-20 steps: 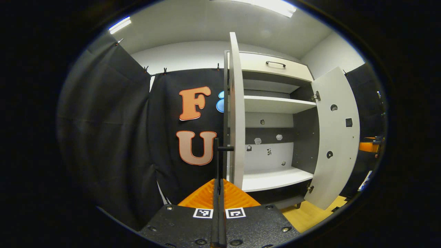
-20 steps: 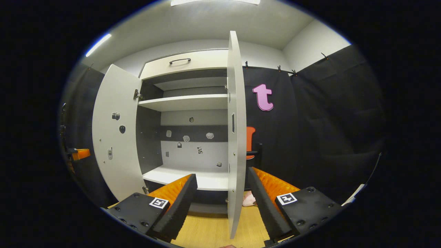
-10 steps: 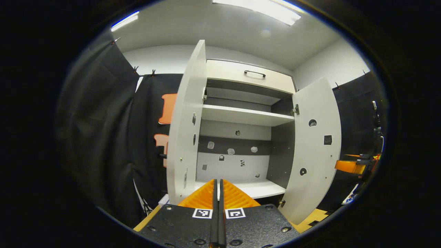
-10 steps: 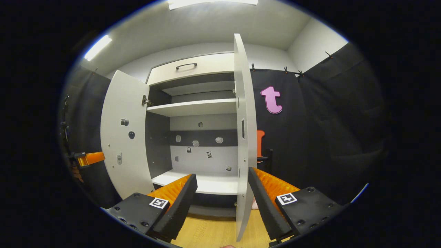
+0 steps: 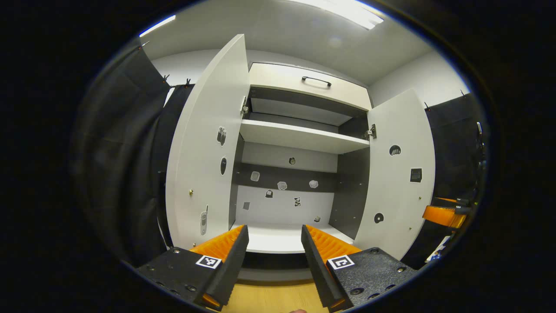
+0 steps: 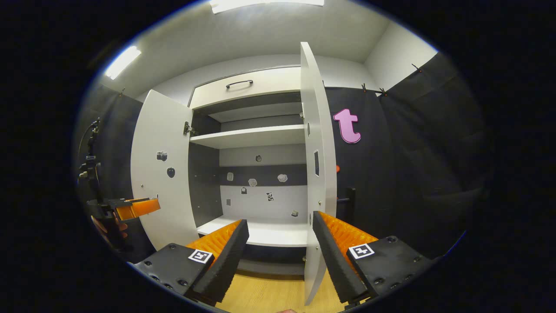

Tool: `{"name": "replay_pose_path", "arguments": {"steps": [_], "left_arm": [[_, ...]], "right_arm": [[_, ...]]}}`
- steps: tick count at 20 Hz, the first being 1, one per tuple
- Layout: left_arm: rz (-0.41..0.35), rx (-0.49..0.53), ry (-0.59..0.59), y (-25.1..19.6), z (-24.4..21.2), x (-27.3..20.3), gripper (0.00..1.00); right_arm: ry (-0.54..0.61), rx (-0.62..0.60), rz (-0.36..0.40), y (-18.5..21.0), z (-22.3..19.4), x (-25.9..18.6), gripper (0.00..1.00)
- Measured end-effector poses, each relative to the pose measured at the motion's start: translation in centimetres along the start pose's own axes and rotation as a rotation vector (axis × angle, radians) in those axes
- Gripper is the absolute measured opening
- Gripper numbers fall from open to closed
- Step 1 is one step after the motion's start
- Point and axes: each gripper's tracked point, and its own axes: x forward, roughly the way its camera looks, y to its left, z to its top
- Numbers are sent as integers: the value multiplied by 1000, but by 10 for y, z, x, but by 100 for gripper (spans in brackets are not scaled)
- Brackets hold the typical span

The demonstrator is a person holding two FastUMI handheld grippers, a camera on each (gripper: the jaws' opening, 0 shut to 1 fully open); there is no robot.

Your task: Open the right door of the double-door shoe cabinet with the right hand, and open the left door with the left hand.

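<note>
A: Left gripper view: your left gripper is spread wide, holding nothing; left door swung out beside it, cabinet straight ahead.

B: Right gripper view: right gripper also open; right door edge-on between the jaws, untouched, wood floor below.

Light wood floor w/ shoe cabinet standing on it, upper shelf & bottom shelf white

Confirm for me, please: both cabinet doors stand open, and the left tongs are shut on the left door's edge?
Not quite. Both doors do stand open, but the left tongs are open and grip nothing; the left door stands clear of them, as the left gripper view shows. The right door is open too.
</note>
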Motion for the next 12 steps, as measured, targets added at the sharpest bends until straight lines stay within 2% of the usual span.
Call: {"name": "replay_pose_path", "arguments": {"steps": [1, 2, 3, 4, 7, 8, 12], "left_arm": [[6, 18, 2, 0, -3, 2, 78], [15, 35, 6, 1, -4, 3, 86], [18, 46, 14, 0, -9, 7, 94], [20, 52, 20, -1, -11, 7, 97], [19, 60, 19, -3, -15, 12, 95], [18, 61, 20, -2, -16, 13, 95], [5, 50, 19, -3, -16, 18, 95]], "right_arm": [[0, -1, -4, -1, 0, 1, 98], [3, -2, -5, -1, -1, 2, 94], [9, -3, -5, -2, -2, 3, 94], [14, -3, -5, -1, -3, 4, 94], [21, 2, -2, -1, -5, 7, 94], [20, 3, -5, -1, -5, 9, 98], [10, 4, -12, -2, -2, 9, 98]]}}
